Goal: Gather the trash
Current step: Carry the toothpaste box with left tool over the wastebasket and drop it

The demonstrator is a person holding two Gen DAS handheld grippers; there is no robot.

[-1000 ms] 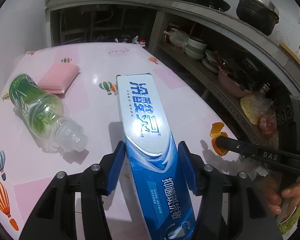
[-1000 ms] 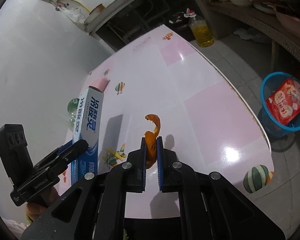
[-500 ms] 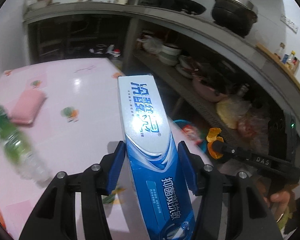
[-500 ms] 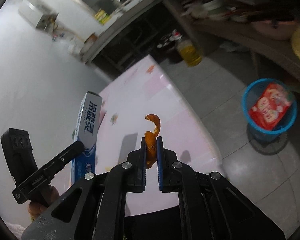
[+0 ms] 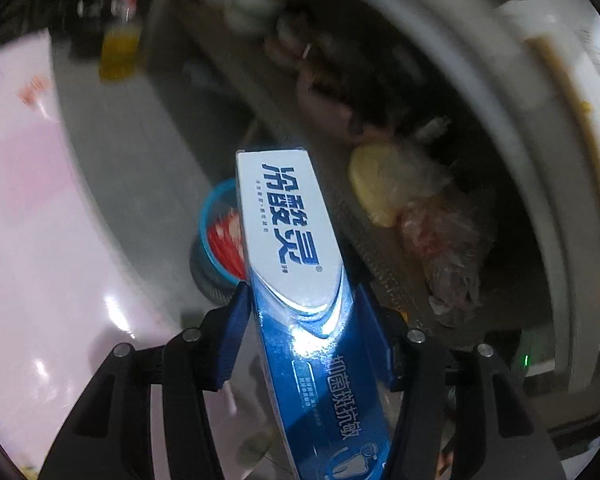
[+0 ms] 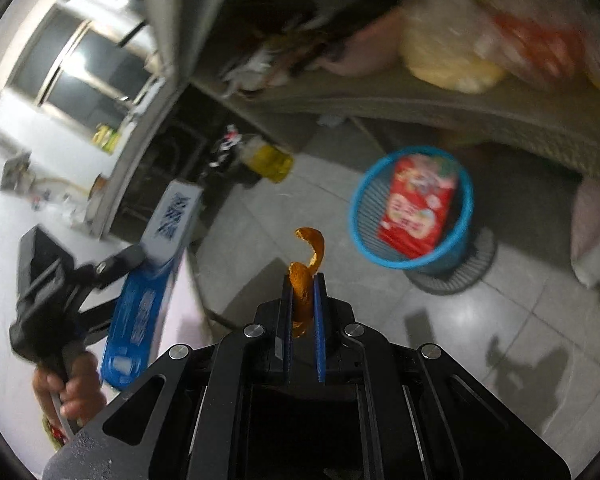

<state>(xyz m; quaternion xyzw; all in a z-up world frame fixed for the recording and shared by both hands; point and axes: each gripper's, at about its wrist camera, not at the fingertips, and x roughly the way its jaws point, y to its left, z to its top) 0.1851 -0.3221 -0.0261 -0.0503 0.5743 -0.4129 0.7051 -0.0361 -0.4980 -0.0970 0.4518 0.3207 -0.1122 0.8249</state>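
Both grippers had been swung off the pink table (image 5: 16, 216) toward the blue basket (image 6: 412, 258). The toothpaste box (image 5: 288, 264) was clamped in the left gripper (image 5: 300, 312), the orange peel (image 6: 306, 276) in the right gripper (image 6: 303, 300). Shelf contents were blurred.

The left gripper (image 5: 302, 300), black-armed with blue pads, is clamped on the sides of a long blue and white cardboard toothpaste box (image 5: 296, 280) that juts forward and up. The person's bare left hand (image 6: 70, 394) grips its handle at the near left. The right gripper (image 6: 303, 286) pinches a curled strip of orange peel (image 6: 306, 268) between nearly closed blue pads.
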